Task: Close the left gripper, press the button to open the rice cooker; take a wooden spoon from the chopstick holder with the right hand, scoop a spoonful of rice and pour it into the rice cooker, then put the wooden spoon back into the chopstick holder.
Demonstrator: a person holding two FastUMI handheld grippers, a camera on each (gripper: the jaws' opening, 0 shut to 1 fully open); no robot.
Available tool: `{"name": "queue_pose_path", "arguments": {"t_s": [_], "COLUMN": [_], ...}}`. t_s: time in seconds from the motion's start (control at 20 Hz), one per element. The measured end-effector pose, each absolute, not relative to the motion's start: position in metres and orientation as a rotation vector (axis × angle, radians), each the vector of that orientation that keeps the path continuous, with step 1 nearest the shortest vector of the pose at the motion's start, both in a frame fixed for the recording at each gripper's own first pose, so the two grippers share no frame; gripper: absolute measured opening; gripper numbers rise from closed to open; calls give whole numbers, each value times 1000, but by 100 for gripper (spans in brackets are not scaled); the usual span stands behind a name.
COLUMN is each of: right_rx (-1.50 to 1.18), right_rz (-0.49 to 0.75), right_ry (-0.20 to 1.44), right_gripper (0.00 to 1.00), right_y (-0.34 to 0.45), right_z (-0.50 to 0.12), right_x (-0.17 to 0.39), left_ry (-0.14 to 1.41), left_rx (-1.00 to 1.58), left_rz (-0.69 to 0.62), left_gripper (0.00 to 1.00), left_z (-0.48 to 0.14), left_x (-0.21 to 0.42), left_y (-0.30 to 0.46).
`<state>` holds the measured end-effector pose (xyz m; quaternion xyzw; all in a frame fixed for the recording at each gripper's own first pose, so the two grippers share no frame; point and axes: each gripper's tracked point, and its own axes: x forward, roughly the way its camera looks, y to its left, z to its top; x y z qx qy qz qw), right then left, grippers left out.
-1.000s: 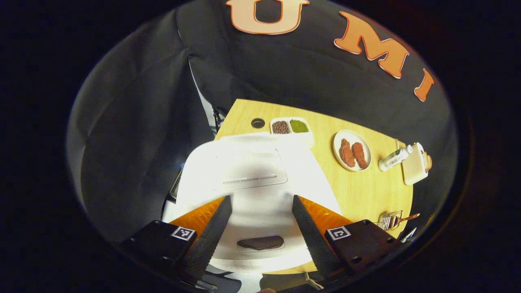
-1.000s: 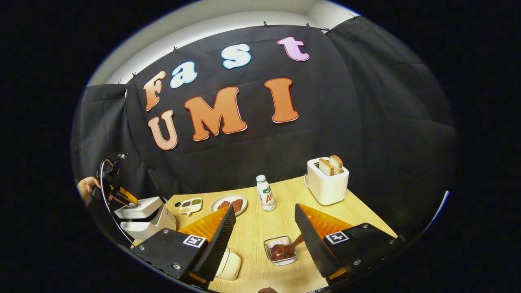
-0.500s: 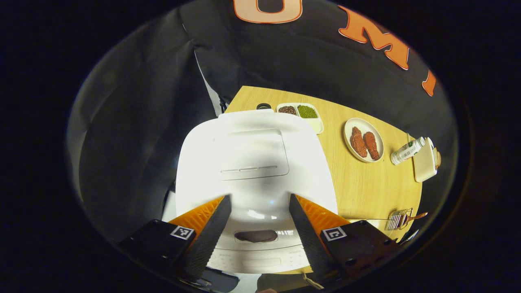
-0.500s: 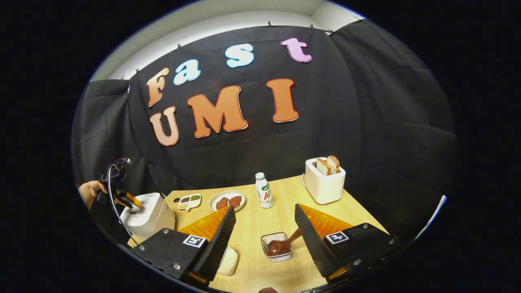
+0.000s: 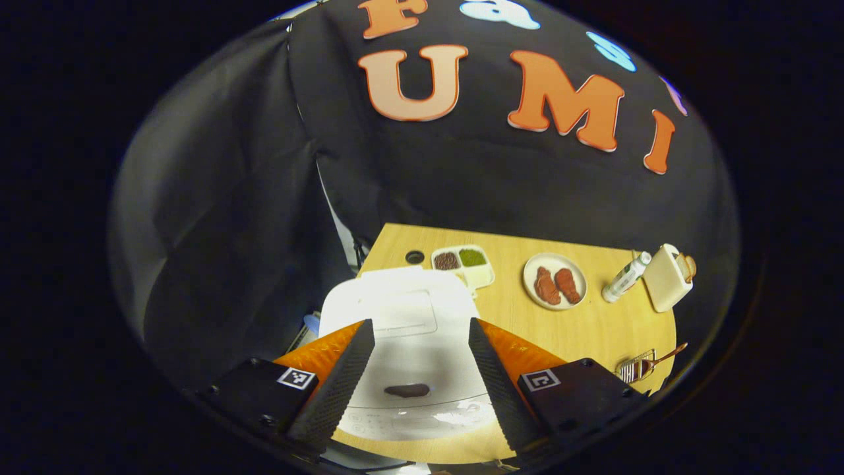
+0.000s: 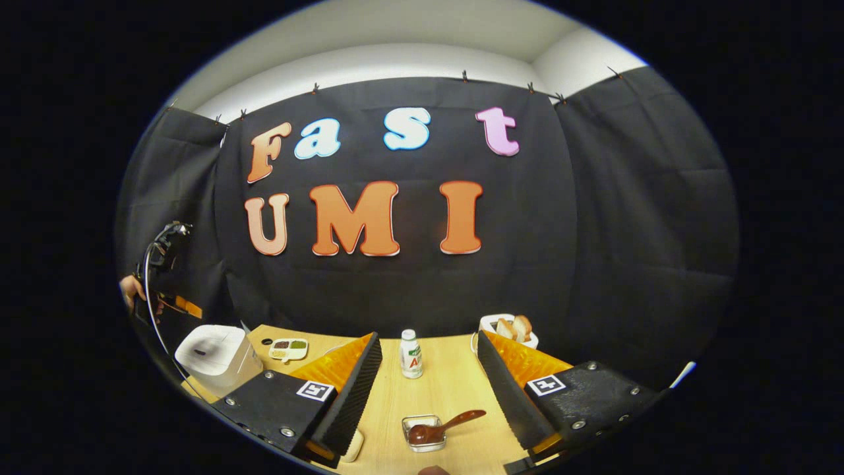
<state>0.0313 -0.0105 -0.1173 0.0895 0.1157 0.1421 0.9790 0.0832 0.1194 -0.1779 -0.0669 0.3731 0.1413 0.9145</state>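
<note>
My left fingers (image 5: 421, 382) stood apart and had pulled up and back from the rice cooker (image 5: 412, 353).
Half a second before, the cooker loomed large at lower centre; now it sat smaller, lid down, its dark button (image 5: 407, 390) unpressed, so I judged the closing and pressing were yet to come. My right fingers (image 6: 428, 389) hung apart above the worktop (image 6: 448, 389), the wooden spoon (image 6: 443, 425) lying in its holder (image 6: 423, 434) at bottom centre. A bottle (image 6: 411, 354) and toaster (image 6: 508, 328) stood behind, clear of the reach.
</note>
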Motion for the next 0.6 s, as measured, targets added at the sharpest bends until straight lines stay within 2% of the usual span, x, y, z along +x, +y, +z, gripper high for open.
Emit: {"name": "queue_pose_path", "arguments": {"t_s": [0.1,0.35,0.4,0.45,0.6], "right_rx": [149,52,47,51,83], "right_rz": [270,239,240,250,281], "right_ry": [174,29,10,-1,-20], "right_gripper": [91,91,91,91,90], "right_y": [-10,-3,0,5,18], "right_z": [-95,-50,-44,-39,-27], "right_x": [37,38,36,36,36], "left_ry": [644,369,327,286,187], "left_rx": [-105,-57,-49,-50,-39], "left_rz": [262,234,233,222,207], "left_gripper": [98,100,97,100,97], "left_z": [-141,-84,-73,-62,-28], "left_x": [85,88,85,80,65], "left_y": [112,90,86,81,70]}}
